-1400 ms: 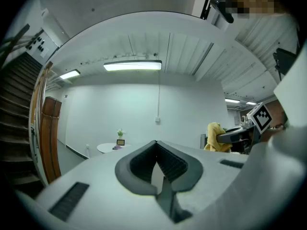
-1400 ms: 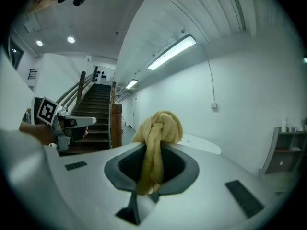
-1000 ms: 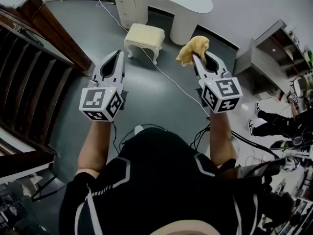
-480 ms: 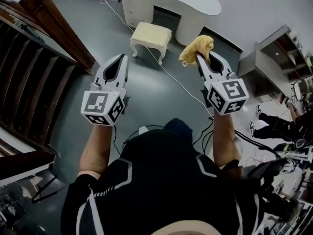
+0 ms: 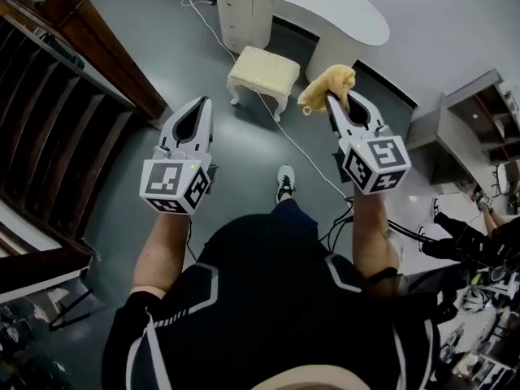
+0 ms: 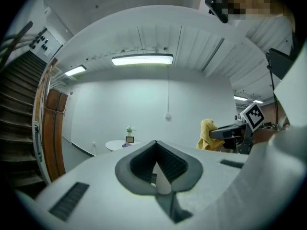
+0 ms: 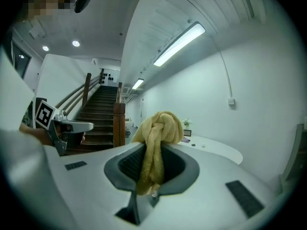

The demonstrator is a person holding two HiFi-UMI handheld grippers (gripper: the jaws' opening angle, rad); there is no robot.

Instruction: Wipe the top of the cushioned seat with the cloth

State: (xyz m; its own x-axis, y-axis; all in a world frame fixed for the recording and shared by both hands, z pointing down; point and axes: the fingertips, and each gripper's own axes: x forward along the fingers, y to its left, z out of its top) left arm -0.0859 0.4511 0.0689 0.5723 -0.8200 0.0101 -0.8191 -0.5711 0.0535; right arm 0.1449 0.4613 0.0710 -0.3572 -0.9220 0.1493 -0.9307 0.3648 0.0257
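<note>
Left gripper (image 5: 201,104): jaws together, empty | right gripper (image 5: 334,100): clamped on yellow cloth (image 5: 327,84), held in the air | cushioned seat (image 5: 265,67): on floor (image 5: 162,71) ahead, well apart from both | step: approach | next: lower cloth flat onto seat top.

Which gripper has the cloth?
The right gripper: its jaws are shut on the yellow cloth, which bunches above the tips. The left gripper is shut too, but with nothing between its jaws.

Yellow cloth (image 5: 327,88); cream seat (image 5: 264,70); grey floor (image 5: 236,149).
</note>
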